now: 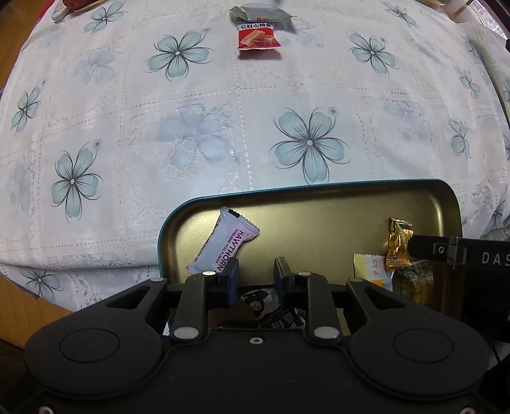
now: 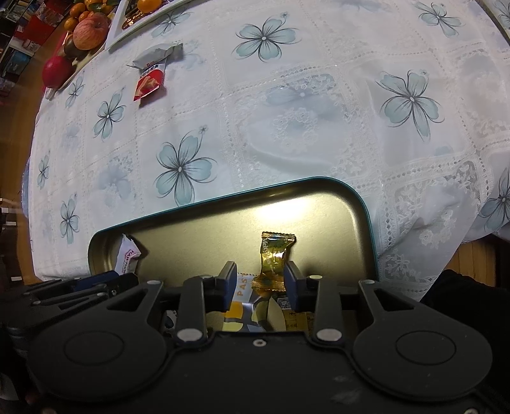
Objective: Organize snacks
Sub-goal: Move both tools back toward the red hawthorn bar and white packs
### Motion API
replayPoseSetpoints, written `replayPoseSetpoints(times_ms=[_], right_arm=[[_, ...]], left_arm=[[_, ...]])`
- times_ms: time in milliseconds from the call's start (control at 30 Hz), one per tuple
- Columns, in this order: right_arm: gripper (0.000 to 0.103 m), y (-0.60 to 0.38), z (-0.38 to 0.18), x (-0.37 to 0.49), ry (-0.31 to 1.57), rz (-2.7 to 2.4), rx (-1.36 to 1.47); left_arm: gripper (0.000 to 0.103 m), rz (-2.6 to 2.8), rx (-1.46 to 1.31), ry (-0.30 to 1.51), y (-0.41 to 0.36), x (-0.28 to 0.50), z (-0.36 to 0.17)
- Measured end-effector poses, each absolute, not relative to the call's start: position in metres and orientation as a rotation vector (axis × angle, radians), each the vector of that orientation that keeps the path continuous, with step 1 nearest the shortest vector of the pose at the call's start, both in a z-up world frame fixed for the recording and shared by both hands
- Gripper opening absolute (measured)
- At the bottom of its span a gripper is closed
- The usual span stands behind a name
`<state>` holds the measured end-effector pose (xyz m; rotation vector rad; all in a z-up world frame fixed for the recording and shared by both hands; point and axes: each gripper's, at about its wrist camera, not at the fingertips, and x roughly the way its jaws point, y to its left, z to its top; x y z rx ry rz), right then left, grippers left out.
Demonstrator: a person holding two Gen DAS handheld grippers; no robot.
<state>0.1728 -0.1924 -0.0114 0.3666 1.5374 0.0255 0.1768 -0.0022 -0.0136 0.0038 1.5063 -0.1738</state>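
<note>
A teal-rimmed gold tin tray (image 1: 318, 186) (image 2: 366, 203) lies on the table. In it are a white Hawthorn packet (image 1: 223, 242) (image 2: 127, 254), a gold-wrapped candy (image 1: 397, 243) (image 2: 274, 254), a yellow-white pastry packet (image 1: 371, 270) (image 2: 242, 286), a green-yellow packet (image 1: 414, 280) and a black-white packet (image 1: 271, 310). My left gripper (image 1: 256, 274) is open and empty above the tray's near side. My right gripper (image 2: 259, 277) is open; the gold candy's lower end lies between its jaws. A red snack packet (image 1: 257, 36) (image 2: 148, 79) and a grey packet (image 1: 259, 12) (image 2: 157, 54) lie far off on the cloth.
A white lace tablecloth with blue flowers (image 1: 191, 127) (image 2: 287, 111) covers the table. A plate of fruit, with apples and oranges (image 2: 86, 32), stands at the far left corner. The table edge and wooden floor (image 2: 471, 254) are at the right.
</note>
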Motion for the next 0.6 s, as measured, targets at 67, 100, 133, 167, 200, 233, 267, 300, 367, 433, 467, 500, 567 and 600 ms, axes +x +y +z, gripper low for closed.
replayPoseSetpoints(times_ms=[67, 100, 133, 167, 200, 233, 267, 300, 367, 433, 467, 500, 567, 600], right_arm=[[0.036, -0.193, -0.010, 0.174, 1.538, 0.029, 0.381], [0.036, -0.193, -0.010, 0.174, 1.536, 0.031, 0.387], [0.037, -0.194, -0.009, 0.175, 1.534, 0.031, 0.392], [0.038, -0.194, -0.008, 0.176, 1.532, 0.032, 0.399], [0.039, -0.194, -0.007, 0.177, 1.530, 0.033, 0.406], [0.040, -0.194, -0.005, 0.178, 1.529, 0.036, 0.414], [0.041, -0.194, -0.004, 0.179, 1.527, 0.039, 0.421], [0.041, -0.193, -0.003, 0.180, 1.525, 0.044, 0.428], [0.041, -0.191, 0.000, 0.181, 1.518, 0.053, 0.430], [0.043, -0.188, 0.003, 0.183, 1.505, 0.062, 0.425], [0.045, -0.186, 0.004, 0.184, 1.497, 0.063, 0.422], [0.046, -0.185, 0.005, 0.186, 1.487, 0.062, 0.421], [0.047, -0.183, 0.007, 0.190, 1.465, 0.053, 0.420], [0.047, -0.182, 0.008, 0.193, 1.453, 0.047, 0.419]], left_arm=[[0.033, -0.168, -0.004, 1.484, -0.002, 0.180, -0.007], [0.033, -0.165, -0.010, 1.474, -0.001, 0.182, -0.004], [0.033, -0.160, -0.019, 1.460, 0.000, 0.184, 0.000], [0.033, -0.155, -0.030, 1.447, 0.001, 0.188, 0.005], [0.033, -0.150, -0.041, 1.432, 0.002, 0.192, 0.009], [0.033, -0.143, -0.048, 1.418, 0.004, 0.197, 0.014], [0.033, -0.134, -0.051, 1.403, 0.005, 0.202, 0.019], [0.033, -0.122, -0.053, 1.385, 0.007, 0.210, 0.024], [0.034, -0.097, -0.062, 1.352, 0.012, 0.224, 0.034], [0.035, -0.075, -0.075, 1.322, 0.018, 0.239, 0.042], [0.035, -0.062, -0.082, 1.311, 0.021, 0.246, 0.045], [0.035, -0.044, -0.090, 1.303, 0.025, 0.253, 0.045], [0.035, -0.014, -0.099, 1.303, 0.032, 0.264, 0.045], [0.035, -0.004, -0.106, 1.303, 0.035, 0.270, 0.044]])
